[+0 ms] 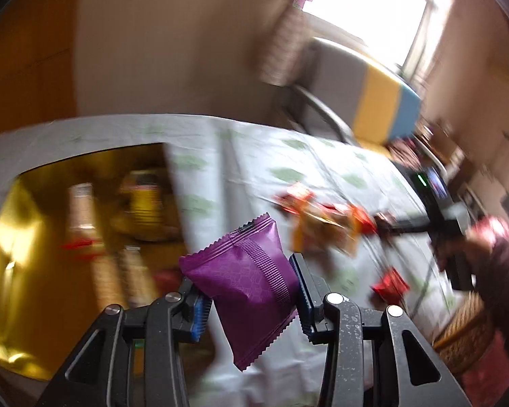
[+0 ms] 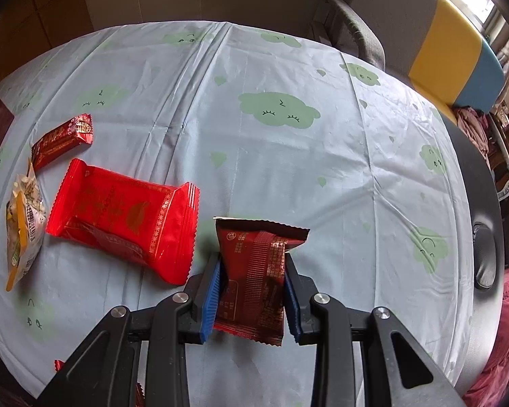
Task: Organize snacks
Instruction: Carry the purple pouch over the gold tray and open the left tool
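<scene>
Both your jaws hold a snack; the sorting is partly done, by the look of it.

Your left gripper [image 1: 251,291] pinches the purple packet [image 1: 244,288] above the worktop [image 2: 271,156]; the gold box [image 1: 27,254] at nine o'clock already holds several blurred snacks, uncountable. Your right gripper [image 2: 251,288] clamps one dark red packet [image 2: 254,271]. At ten o'clock three lie loose: one bright red packet [image 2: 122,217], one red bar [image 2: 62,139], one yellow bag [image 2: 23,224].

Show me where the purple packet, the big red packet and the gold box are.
purple packet [image 1: 244,285]: left wrist view, middle of its front.
big red packet [image 2: 125,217]: right wrist view, middle of its top face.
gold box [image 1: 27,224]: left wrist view, its inner left wall.
</scene>
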